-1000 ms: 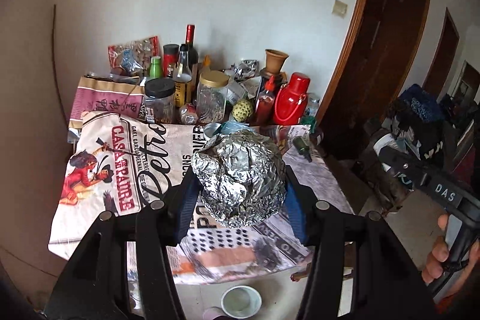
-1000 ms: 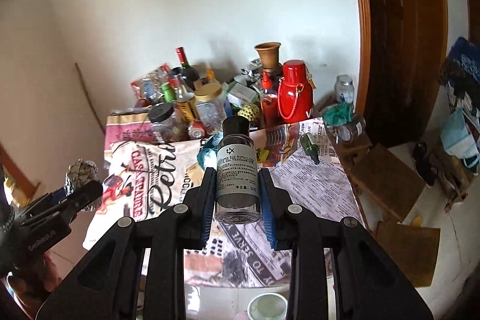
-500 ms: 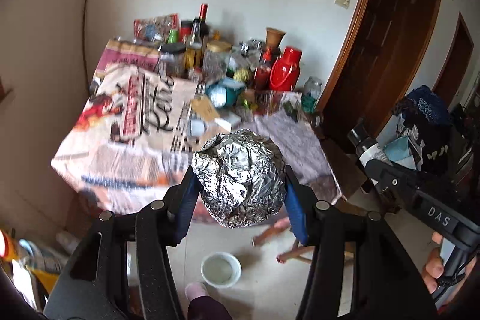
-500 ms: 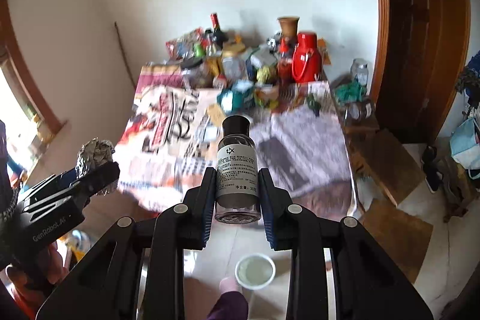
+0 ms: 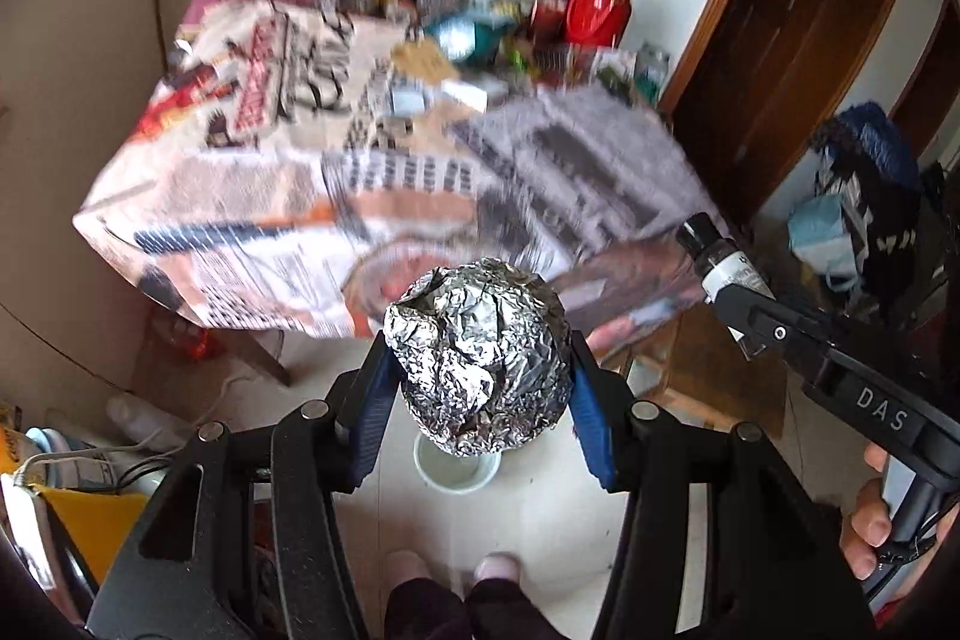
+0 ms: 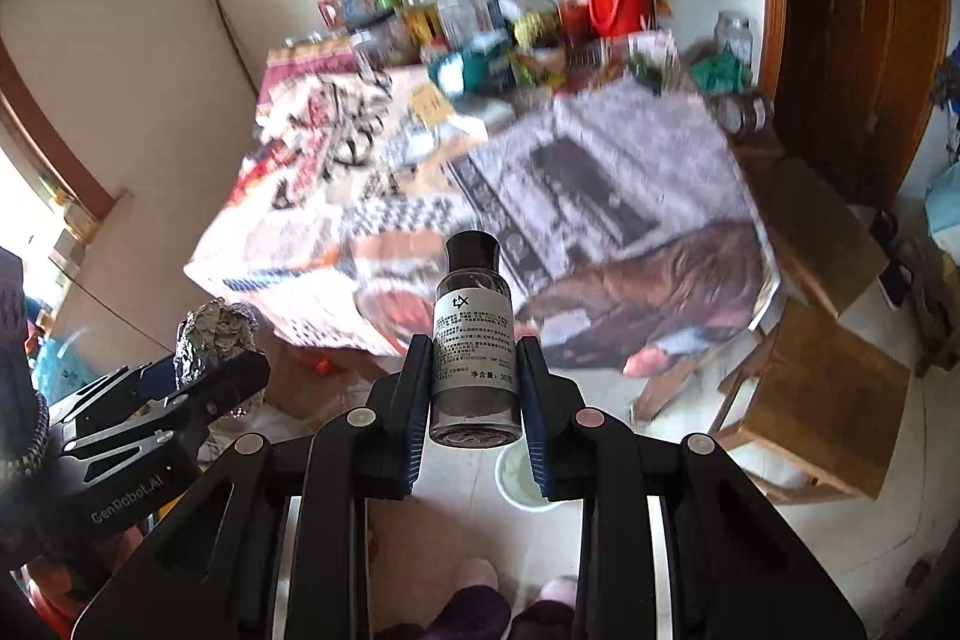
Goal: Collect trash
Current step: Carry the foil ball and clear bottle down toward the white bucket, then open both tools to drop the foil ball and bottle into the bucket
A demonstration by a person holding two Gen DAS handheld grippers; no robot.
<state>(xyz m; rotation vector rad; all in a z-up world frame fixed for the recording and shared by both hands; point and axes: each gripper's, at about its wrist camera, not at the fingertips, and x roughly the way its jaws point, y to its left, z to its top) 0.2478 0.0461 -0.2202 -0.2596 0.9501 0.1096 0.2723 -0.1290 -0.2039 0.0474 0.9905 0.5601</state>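
Note:
My left gripper is shut on a crumpled ball of aluminium foil, its blue pads pressing both sides. In the right wrist view, my right gripper is shut on a small grey bottle with a black cap and a white label, held upright. Both are held over the floor in front of the table, tilted downward. A white bowl stands on the pale floor below them, also visible as the white bowl. The right gripper shows at the right of the left view, the left gripper at the left of the right view.
A table under a newspaper-print cloth carries bottles, jars and a red flask at its far end. Wooden stools stand to the right by a dark door. The person's slippered feet are at the bottom edge. Bags and cables clutter the left floor.
Both grippers have drawn back from the table and sunk, tilting toward the floor. The table now looks farther off and the white bowl sits closer beneath. Both grips are unchanged.

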